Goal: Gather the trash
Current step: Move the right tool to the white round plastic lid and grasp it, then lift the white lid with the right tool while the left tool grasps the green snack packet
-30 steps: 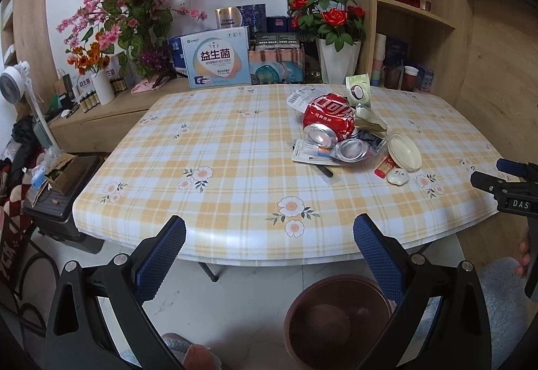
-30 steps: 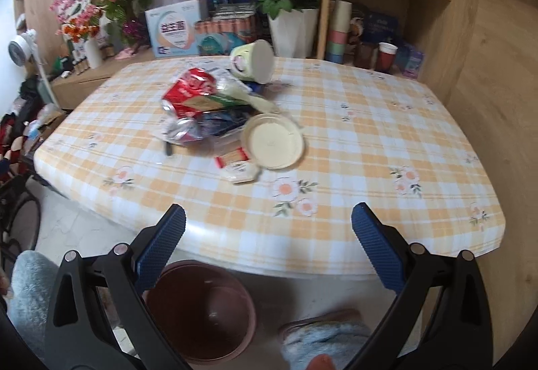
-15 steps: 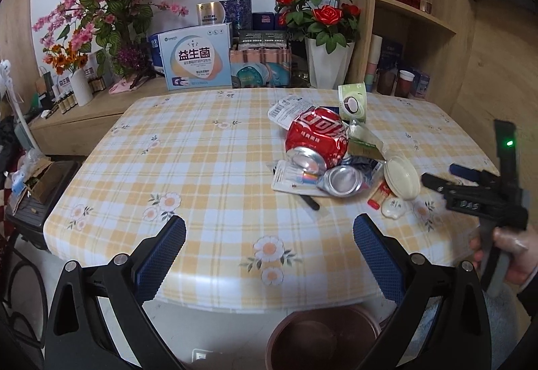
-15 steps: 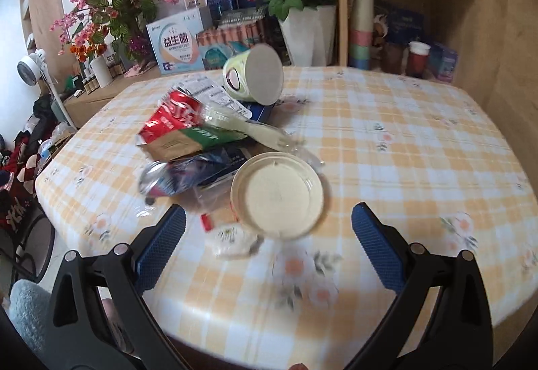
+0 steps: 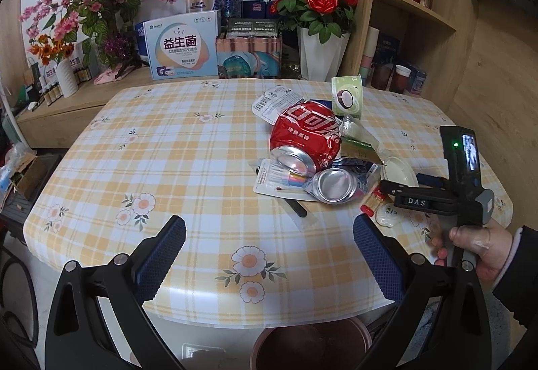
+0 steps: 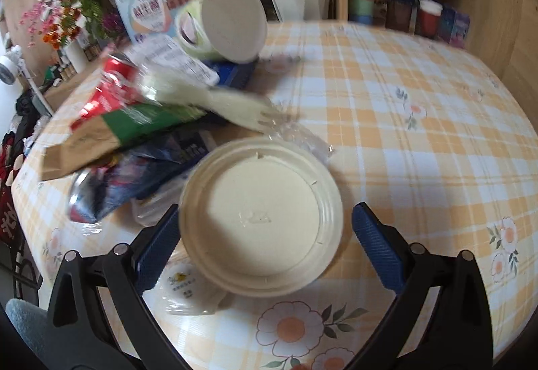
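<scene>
A heap of trash lies on the checked table: a crushed red can, a flattened silver can, a green paper cup on its side, wrappers and a cream round lid. My left gripper is open over the table's near edge, well short of the heap. In the right wrist view the cream lid lies between the open fingers of my right gripper. A small white sachet sits by its left finger. A hand holds the right gripper at the heap's right side.
A brown bin stands on the floor under the table's near edge. Behind the table a low shelf carries flower vases and boxes. Wooden shelving with cups rises at the back right.
Both grippers have moved forward over the table. The right gripper has come down close to the cream lid, which now sits between its fingers. Nothing on the table has shifted.
</scene>
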A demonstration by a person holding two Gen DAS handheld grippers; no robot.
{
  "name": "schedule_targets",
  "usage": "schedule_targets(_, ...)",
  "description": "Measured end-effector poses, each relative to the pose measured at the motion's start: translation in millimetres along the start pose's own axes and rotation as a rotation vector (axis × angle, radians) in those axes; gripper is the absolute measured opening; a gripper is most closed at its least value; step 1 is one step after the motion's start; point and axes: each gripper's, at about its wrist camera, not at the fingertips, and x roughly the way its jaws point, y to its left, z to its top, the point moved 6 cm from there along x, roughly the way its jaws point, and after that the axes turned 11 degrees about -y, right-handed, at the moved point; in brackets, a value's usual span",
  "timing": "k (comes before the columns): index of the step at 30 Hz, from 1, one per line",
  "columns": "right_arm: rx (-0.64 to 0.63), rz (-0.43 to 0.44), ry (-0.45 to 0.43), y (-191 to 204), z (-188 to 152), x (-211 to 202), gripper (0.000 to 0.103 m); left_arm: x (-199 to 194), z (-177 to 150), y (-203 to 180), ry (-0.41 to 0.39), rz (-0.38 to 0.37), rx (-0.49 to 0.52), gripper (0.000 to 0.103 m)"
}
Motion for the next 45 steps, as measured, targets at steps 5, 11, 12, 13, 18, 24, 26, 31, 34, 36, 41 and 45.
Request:
schedule_targets(5,0.024,0.038,-0.016,-3.2,-0.8,-7.1,0.089,5.7,2.3,-5.8,0.005,-0.017,-0.007,0.098)
schedule_targets(11,0.079,0.046,-0.017,-8.8,-8.3,-24.1,0.088,18.3,8.6,-22.8,0.021,-0.077,-0.016,0.096)
schedule_targets(12,0.076,0.042,-0.026,-9.3,-10.2,-28.9,0.088,21.5,10.1,-26.9,0.028,-0.095,-0.021,0.094)
schedule_targets(13,0.071,0.04,-0.031,-9.7,-10.8,-30.6,0.087,26.0,12.1,-33.1,0.039,-0.119,-0.024,0.089)
schedule_targets(18,0.067,0.022,-0.045,-16.9,-18.9,-43.0,0.087,39.9,16.1,-56.9,0.065,-0.174,-0.007,0.082)
schedule_targets(24,0.101,0.013,-0.081,-25.6,-28.0,-64.8,0.087,61.5,18.8,-73.5,0.132,-0.224,-0.061,0.067)
schedule_targets(26,0.109,0.009,-0.079,-27.4,-30.6,-68.0,0.087,72.5,21.2,-76.3,0.161,-0.235,-0.094,0.055)
schedule_targets(31,0.121,-0.004,-0.101,-31.3,-33.0,-77.9,0.087,94.3,22.2,-75.9,0.209,-0.228,-0.163,0.05)
schedule_targets(34,0.122,-0.007,-0.107,-33.5,-34.7,-80.6,0.087,103.4,18.2,-73.9,0.244,-0.253,-0.26,0.048)
schedule_targets(36,0.126,-0.005,-0.108,-34.0,-35.2,-81.5,0.087,107.0,15.3,-74.6,0.261,-0.277,-0.324,0.048)
schedule_targets(41,0.112,-0.002,-0.117,-32.4,-33.4,-83.5,0.087,113.1,14.8,-76.4,0.271,-0.318,-0.432,0.048)
schedule_targets(45,0.109,-0.001,-0.128,-31.8,-30.8,-86.5,0.088,115.4,19.5,-73.5,0.258,-0.346,-0.512,0.048)
